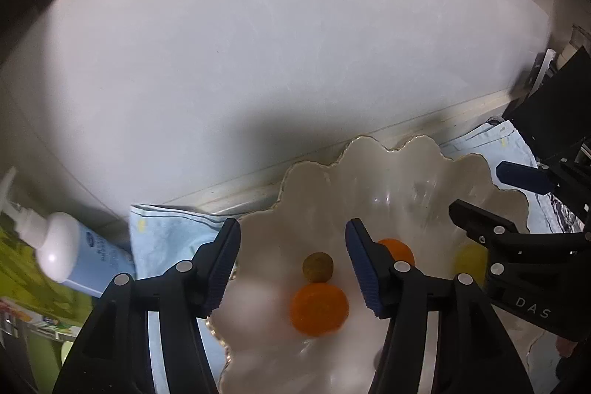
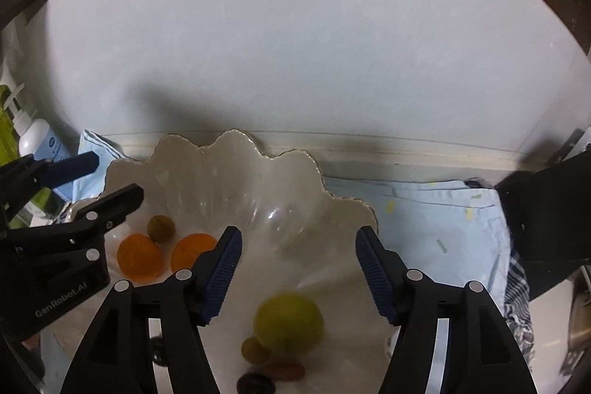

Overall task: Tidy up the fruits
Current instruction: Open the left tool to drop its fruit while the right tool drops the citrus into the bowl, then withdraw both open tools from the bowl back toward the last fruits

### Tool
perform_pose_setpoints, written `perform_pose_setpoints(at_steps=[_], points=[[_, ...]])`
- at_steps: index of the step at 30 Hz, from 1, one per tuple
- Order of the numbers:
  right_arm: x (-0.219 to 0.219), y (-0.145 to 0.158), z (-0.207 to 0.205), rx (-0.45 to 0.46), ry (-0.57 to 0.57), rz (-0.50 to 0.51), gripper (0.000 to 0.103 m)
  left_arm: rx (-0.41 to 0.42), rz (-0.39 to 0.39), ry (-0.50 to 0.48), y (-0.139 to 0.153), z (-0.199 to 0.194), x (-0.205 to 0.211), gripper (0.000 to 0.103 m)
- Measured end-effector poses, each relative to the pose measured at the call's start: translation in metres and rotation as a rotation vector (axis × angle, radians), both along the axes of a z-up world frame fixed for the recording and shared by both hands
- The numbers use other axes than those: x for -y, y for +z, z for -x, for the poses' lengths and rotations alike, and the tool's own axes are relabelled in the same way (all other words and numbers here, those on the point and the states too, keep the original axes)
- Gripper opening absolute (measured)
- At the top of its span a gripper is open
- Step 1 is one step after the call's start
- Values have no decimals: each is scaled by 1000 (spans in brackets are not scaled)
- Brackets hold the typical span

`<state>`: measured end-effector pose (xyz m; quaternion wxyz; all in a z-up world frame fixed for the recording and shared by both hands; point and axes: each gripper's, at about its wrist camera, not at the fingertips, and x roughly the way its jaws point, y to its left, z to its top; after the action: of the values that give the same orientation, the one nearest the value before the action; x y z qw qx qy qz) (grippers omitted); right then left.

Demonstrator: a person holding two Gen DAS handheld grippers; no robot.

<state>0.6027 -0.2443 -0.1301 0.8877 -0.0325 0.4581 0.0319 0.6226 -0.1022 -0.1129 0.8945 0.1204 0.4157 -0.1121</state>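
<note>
Both black two-finger grippers with blue ribbed pads are held over a glossy white scallop-edged ceramic bowl [image 1: 369, 172] set on a pale blue cloth [image 2: 424, 220], the left gripper [image 1: 291, 268] and the right gripper [image 2: 299, 272] each with fingers spread apart and nothing grasped. Inside the bowl, two round orange fruits [image 1: 319, 309] [image 1: 400, 250] and a small brownish-green round fruit [image 1: 317, 266] are seen below the left gripper. A blurred yellow-green round fruit [image 2: 290, 320] is seen below the right gripper.

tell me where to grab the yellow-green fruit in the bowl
Grip the yellow-green fruit across its widest middle, coming from above with the right gripper, whose open jaws already stand to either side of it. It is round and lies low in the scalloped bowl, so the raised rim probably blocks a side approach.
</note>
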Motion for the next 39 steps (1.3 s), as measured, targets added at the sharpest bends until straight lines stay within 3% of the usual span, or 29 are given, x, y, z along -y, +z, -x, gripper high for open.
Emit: perform_pose_setpoints(at_steps=[21,39], points=[[-13,77,97,264,-2,10,65,204,37,-22,74,95,-28,69],[-33,118,193,398,2,-9,65,297,103,-36,103,189,-50,74]])
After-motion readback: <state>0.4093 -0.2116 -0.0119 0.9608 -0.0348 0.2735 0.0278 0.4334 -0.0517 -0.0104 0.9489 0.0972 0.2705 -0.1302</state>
